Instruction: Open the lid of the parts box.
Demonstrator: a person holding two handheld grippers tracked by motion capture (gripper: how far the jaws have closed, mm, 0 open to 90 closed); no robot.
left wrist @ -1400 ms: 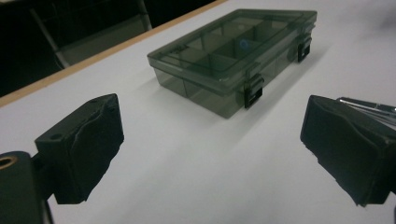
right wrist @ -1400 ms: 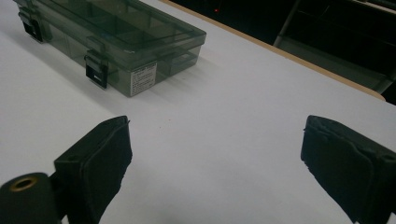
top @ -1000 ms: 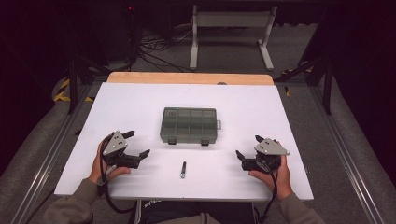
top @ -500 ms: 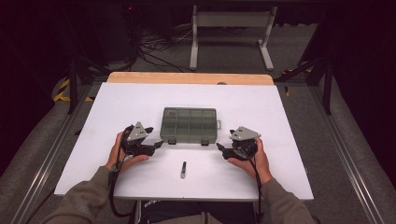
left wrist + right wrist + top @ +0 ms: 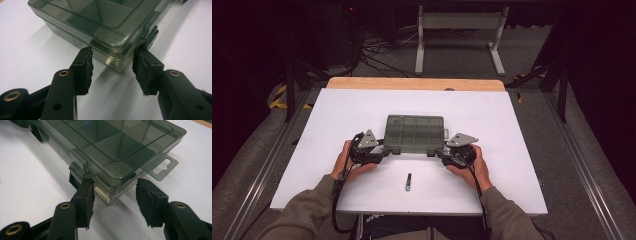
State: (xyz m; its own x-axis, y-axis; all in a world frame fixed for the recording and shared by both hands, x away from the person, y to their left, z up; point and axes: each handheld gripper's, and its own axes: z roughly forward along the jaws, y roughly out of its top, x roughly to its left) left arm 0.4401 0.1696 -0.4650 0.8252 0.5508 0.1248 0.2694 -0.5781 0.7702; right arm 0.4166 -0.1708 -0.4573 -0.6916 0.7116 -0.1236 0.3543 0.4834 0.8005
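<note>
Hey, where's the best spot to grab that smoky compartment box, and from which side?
Probably the two near corners of the compartment box, approached level from the person's side. It lies flat with its lid closed; each corner already sits between the jaws of the left gripper and right gripper.

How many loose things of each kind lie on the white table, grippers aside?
Smoky translucent plastic compartment box with its lid closed: 1
Small dark cylindrical metal piece lying near the table's front edge: 1
Total: 2
</note>
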